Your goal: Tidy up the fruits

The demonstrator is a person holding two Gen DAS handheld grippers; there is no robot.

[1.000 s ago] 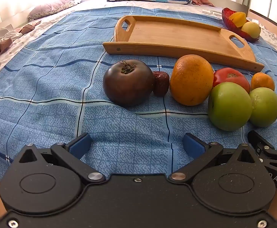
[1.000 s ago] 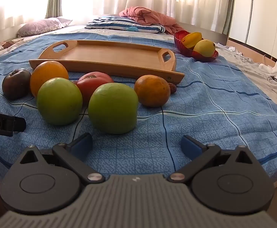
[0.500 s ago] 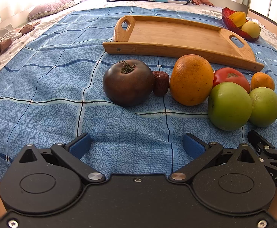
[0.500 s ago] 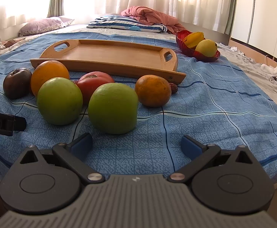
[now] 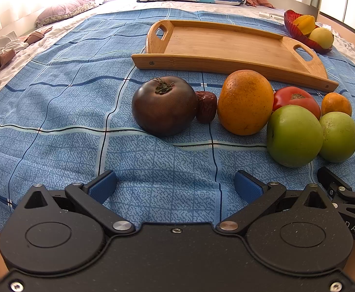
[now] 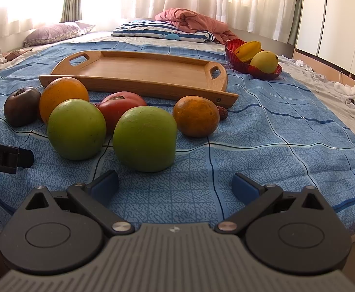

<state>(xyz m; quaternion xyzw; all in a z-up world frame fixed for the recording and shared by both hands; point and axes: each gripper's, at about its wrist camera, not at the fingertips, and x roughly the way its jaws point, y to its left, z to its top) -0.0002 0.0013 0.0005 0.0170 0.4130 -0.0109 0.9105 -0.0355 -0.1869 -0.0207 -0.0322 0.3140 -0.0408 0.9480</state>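
Observation:
Several fruits lie on the blue checked bedspread in front of a wooden tray with nothing in it: a dark tomato, a red date, a big orange, a red tomato, a small orange, and two green apples. My left gripper is open, empty, short of the dark tomato. My right gripper is open, empty, just in front of the nearer green apple.
A red bowl with yellow fruit sits right of the tray. Pillows and a pink blanket lie at the far end. A second date lies by the tray's corner. The bed edge runs along the right.
The right gripper view has shifted very slightly; the left gripper and all fruits have stayed put.

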